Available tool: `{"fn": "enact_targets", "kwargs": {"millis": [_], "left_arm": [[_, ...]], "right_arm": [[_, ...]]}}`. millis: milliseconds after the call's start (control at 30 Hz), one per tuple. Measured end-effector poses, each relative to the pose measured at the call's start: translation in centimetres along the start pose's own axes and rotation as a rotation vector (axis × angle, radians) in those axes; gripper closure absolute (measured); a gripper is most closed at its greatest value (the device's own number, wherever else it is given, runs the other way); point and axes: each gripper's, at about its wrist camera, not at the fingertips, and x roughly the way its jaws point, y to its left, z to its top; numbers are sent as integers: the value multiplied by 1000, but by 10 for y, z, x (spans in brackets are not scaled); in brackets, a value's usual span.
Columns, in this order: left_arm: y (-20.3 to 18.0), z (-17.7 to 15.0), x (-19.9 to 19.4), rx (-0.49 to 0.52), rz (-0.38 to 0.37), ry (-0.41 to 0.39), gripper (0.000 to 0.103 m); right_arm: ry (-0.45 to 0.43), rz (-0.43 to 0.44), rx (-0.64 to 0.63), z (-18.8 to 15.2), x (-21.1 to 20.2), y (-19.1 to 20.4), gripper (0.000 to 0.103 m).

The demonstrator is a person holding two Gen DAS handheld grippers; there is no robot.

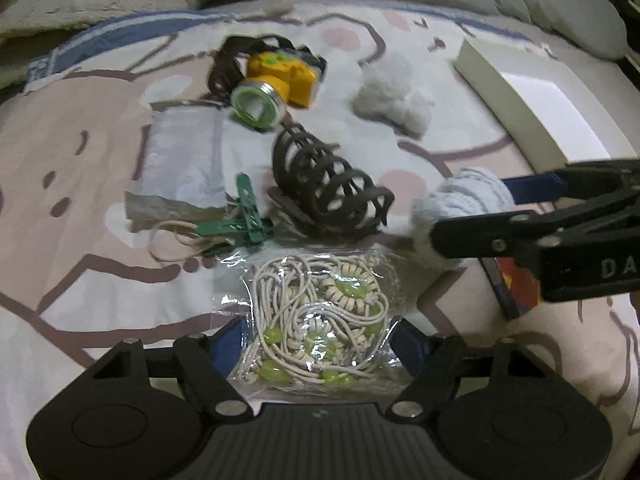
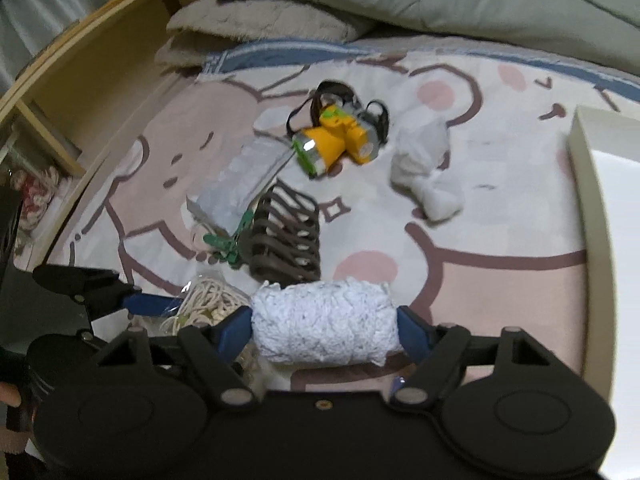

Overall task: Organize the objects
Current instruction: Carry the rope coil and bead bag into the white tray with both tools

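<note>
Left gripper clamped on clear bag of cream beaded cords, right gripper on fluffy white yarn roll (dark brown slatted plastic rack just beyond).

Headlamp: behind slotted rack, on bedsheet.
Clothespins: left of rack.
Bagged cords: before rack.
Yarn roll: right of cords.
Box: far right.

Dim indoor light, soft shadows, motion blur smearing the yellow headlamp, glare flaring off the white box, fisheye edges curving and darkening.
</note>
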Motion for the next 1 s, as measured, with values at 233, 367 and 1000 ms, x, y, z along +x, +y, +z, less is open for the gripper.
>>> {"fn": "enact_targets", "kwargs": {"millis": [233,367,1000], "left_arm": [[3,0,-33,-78,23,-95,27],[3,-2,-55,-120,27,-156,27],[-8,-3,-117,-247,60,-375,27]], "right_arm": [[-88,-13,44,7,-34,-5,25],[-141,-30,40,8,-54,-6,25],[-308,-107,40,-3,-121,-11,25]]}}
